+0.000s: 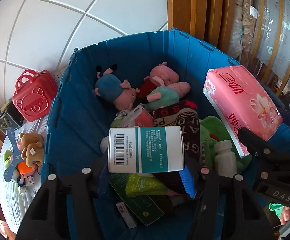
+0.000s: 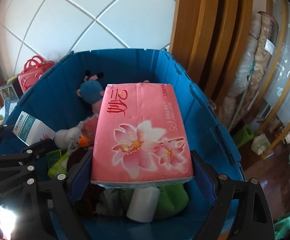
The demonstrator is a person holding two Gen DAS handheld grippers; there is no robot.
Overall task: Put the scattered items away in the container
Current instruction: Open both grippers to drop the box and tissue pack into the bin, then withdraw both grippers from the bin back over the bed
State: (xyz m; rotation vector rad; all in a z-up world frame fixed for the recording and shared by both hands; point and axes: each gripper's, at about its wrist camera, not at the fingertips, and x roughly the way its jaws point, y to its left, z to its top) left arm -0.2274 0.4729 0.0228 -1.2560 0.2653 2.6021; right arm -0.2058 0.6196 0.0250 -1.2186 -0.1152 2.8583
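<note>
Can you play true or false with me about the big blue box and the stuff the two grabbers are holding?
1. The right gripper holds a pink tissue pack over the blue crate. True.
2. The left gripper holds a toy duck. False: its jaws hold a white and teal medicine box.
3. The crate has nothing in it. False: pig plush toys, a white bottle and more lie inside.
4. A red toy suitcase sits outside the crate. True.
5. A brown teddy bear lies outside the crate. True.
</note>
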